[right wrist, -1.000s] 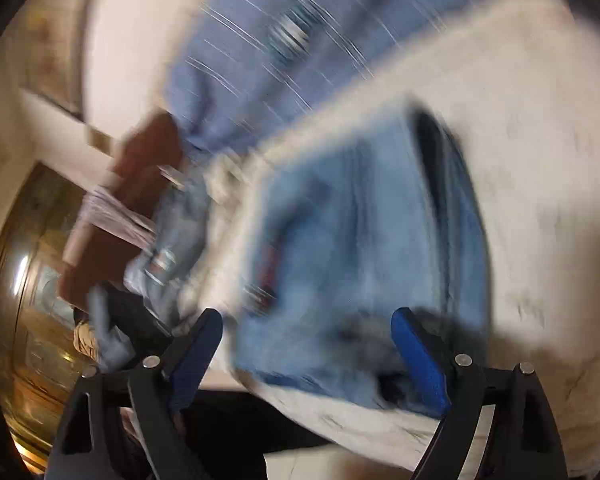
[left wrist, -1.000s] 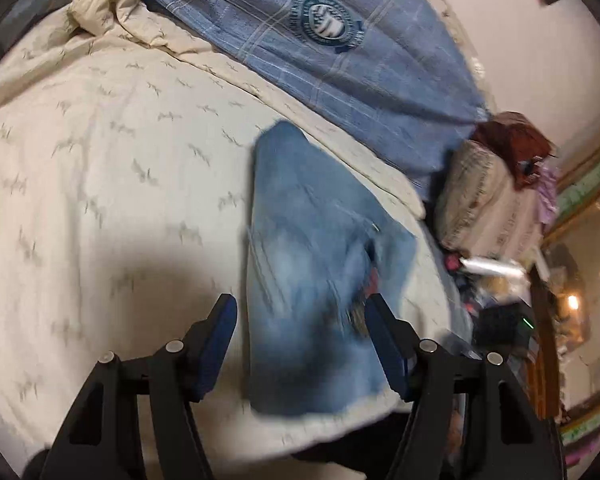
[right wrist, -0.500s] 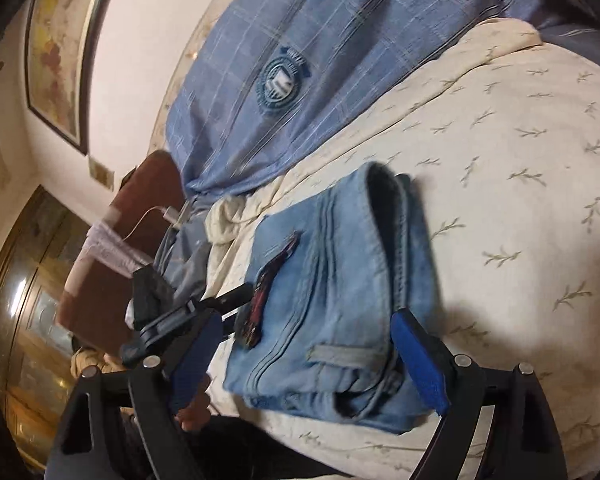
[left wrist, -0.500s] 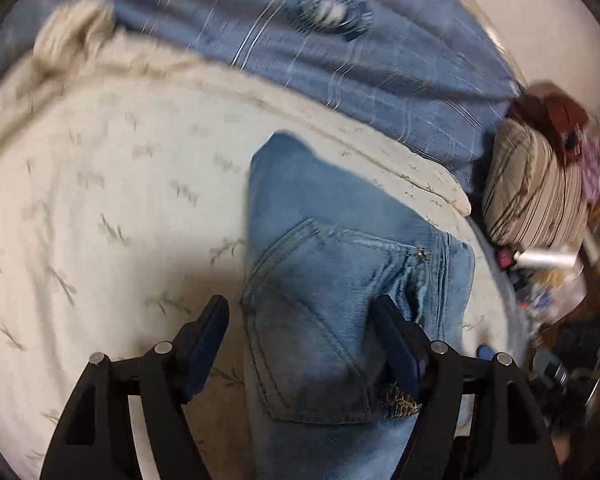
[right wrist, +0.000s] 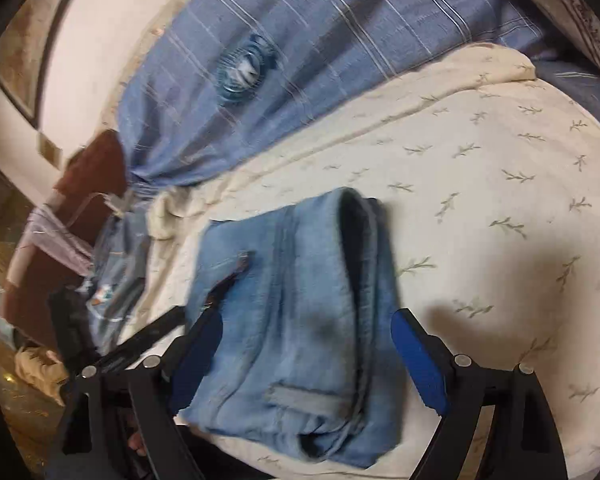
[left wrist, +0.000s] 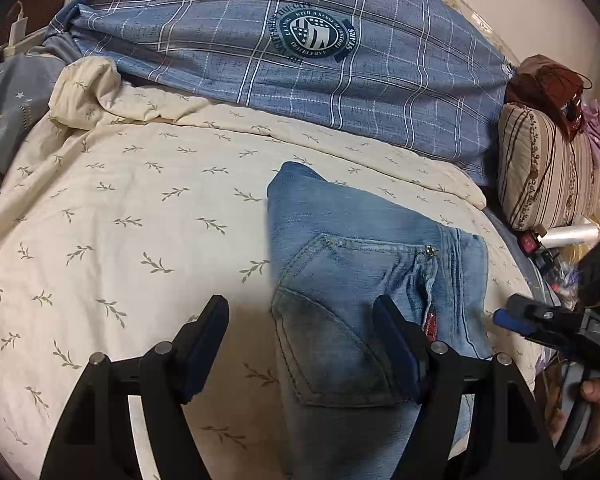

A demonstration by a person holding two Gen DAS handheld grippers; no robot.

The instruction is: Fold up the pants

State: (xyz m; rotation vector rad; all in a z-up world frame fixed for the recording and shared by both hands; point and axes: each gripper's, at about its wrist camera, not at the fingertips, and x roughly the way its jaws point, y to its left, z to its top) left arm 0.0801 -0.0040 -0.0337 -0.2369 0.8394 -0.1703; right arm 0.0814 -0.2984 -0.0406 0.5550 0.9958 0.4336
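The pair of light blue denim pants (left wrist: 364, 280) is lying folded into a compact, several-layer bundle on the cream bedspread with a leaf-sprig print (left wrist: 120, 220), near the bed's front edge and well apart from the blue plaid pillow bearing a round crest (left wrist: 300, 48). The left gripper (left wrist: 300, 344) is hovering over the bundle's near end with its jaws standing apart after just widening; the pocket area is showing between them, but no pad is pressing on the cloth. The right gripper (right wrist: 306, 352) is likewise hanging wide, gripping nothing, with the bundle's waistband end below it. Denim of this kind is judged moderately heavy, pliable yet somewhat stiff along seams and waistband, and not slippery; the layers are likely to spring apart if lifted by a single ply. Any further hold is best taken across all layers at a folded edge, one gripper at each end.
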